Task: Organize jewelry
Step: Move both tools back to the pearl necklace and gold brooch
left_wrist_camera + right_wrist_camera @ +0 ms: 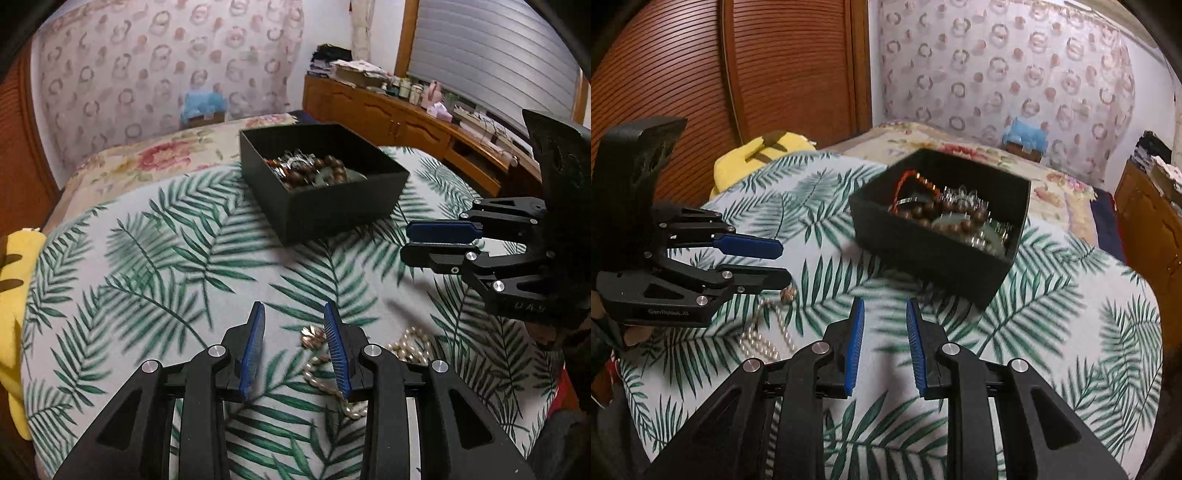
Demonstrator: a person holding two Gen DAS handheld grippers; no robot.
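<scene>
Already most of the jewelry seems to be sorted: the black box (pixel 325 184), standing on the leaf-print cover of the bed (pixel 147 258) toward its far side, holds a heap of brown bead bracelets (pixel 328 170), some metal bangles and an orange strand. What looks left is the pearl necklace (pixel 402 350), lying loose on the cover near the bed's near edge, with a small gold-toned clasp or brooch (pixel 312 336) just beside it.

The left gripper (pixel 295 325) hangs over that necklace, its jaws apart and nothing between the blue pads; part of the strand shows just under its right finger, and I cannot tell whether the finger touches it. The right gripper (pixel 884 321) is also released and empty, its jaws standing somewhat narrower, pointed at bare cover between the necklace and the box.

By my judgement the task is well along, and the remaining step is lifting the pearls and clasp into the box.
</scene>
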